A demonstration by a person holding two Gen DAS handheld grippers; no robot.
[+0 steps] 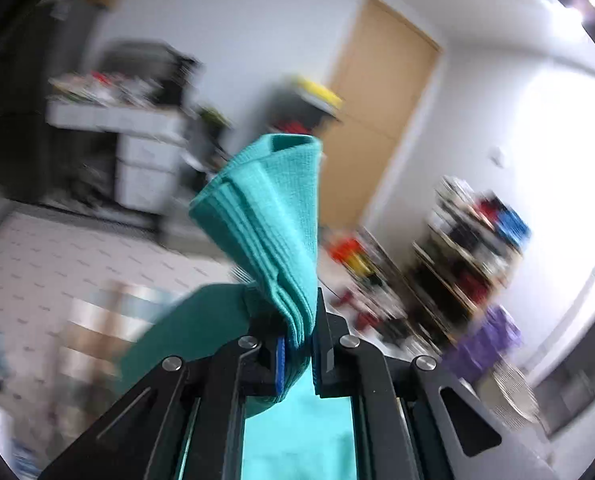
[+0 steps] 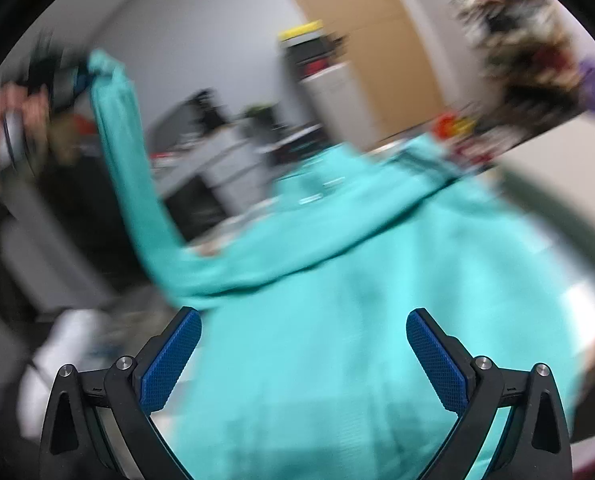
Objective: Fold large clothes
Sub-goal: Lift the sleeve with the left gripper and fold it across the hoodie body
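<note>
Left wrist view shows the left gripper pinching a teal sleeve cuff held high, the right gripper gaping empty over the garment sprawled unfolded below, so I'd say folding has barely begun.

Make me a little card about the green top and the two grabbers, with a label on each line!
garment: teal sweatshirt, spread out below the right gripper
sleeve: one teal sleeve cuff pinched and lifted up high
left gripper: left gripper shut on the cuff, held by a hand
right gripper: right gripper open, nothing between its blue pads, above the body of the sweatshirt
background: tan door, cluttered shelves, all blurred
</note>
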